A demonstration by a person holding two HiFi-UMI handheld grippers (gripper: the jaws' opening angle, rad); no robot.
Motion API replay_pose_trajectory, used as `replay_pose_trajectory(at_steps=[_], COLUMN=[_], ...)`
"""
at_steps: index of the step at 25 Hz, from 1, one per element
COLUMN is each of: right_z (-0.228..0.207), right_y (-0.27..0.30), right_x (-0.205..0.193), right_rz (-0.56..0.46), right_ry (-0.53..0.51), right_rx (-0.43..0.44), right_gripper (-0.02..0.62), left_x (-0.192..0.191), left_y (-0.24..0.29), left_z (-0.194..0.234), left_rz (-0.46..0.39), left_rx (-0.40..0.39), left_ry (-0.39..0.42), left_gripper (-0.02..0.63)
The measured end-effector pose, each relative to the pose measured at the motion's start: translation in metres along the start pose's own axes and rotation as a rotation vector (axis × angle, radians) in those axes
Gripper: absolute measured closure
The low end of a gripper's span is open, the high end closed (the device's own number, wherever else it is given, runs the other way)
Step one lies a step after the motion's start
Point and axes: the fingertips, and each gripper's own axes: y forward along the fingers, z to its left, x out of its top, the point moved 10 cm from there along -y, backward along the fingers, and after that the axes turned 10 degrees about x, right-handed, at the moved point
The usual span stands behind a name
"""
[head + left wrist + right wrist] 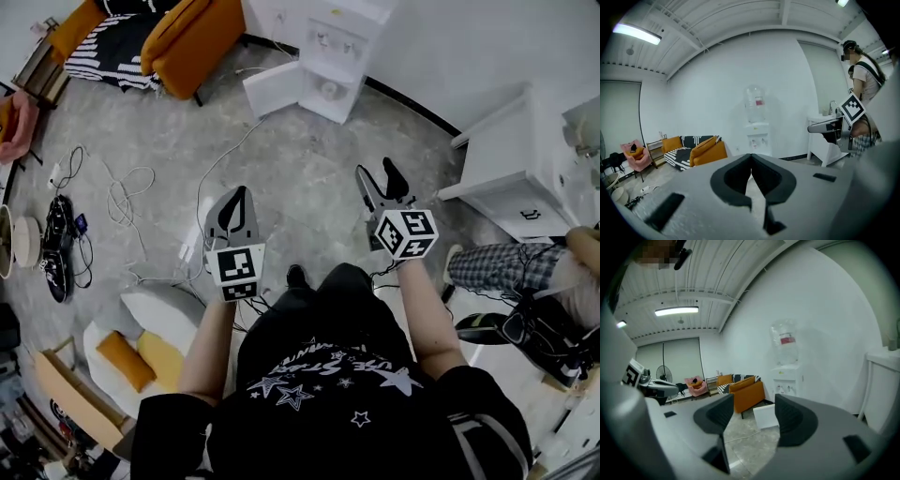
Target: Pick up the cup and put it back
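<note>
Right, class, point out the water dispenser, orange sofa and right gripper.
water dispenser (757, 136), left gripper view, white body.
orange sofa (749, 398), right gripper view, orange side.
right gripper (377, 173), head view, between fingertips.

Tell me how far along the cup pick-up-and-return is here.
Done: nothing that shows; no cup is in any view. In hand: nothing. The left tongs are shut and empty; the right tongs stand open with only floor between them. Both point across the room toward the water dispenser. Left: the pictures cannot say whether the cup is still to be picked up or already put back.
</note>
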Motion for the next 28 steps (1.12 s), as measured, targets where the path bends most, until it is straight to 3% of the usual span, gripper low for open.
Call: replay_pose_trajectory(at_steps=[5, 10, 14, 17, 21, 23, 25, 28], right_z=[-0.038, -0.097, -0.16, -0.196, -0.236, -0.254, -0.269, -0.293], right_y=[0.033, 0.096, 0.169, 0.231, 0.313, 0.345, 0.376, 0.413], right_x=[-0.015, -0.036, -0.066, -0.098, -0.145, -0.169, -0.194, -0.236], right_rz=[0.033, 0.045, 0.081, 0.139, 0.23, 0.275, 0.305, 0.328], right_ry=[0.032, 0.054, 0.013, 0.011, 0.031, 0.033, 0.013, -0.028], right_rx=[-0.089, -0.12, -0.15, -0.157, -0.134, -0.134, -0.127, -0.136], right_gripper=[0.307, 0.31, 0.314, 0.339, 0.353, 0.353, 0.353, 0.355], left_x=[0.003, 0.002, -0.01, -0.021, -0.048, -0.066, -0.088, -0.132], left_y=[0.042, 0.107, 0.187, 0.251, 0.339, 0.38, 0.418, 0.47], left_z=[0.017, 0.027, 0.033, 0.039, 0.028, 0.02, 0.015, 0.01], left_rz=[0.002, 0.01, 0.044, 0.061, 0.041, 0.015, -0.003, 0.017], left_rx=[-0.03, -0.036, 0.026, 0.101, 0.14, 0.155, 0.185, 0.212], left_ry=[-0.006, 0.006, 0.04, 0.118, 0.35, 0.418, 0.443, 0.4], left_gripper=[0.595, 0.595, 0.595, 0.595, 0.595, 0.595, 0.595, 0.595])
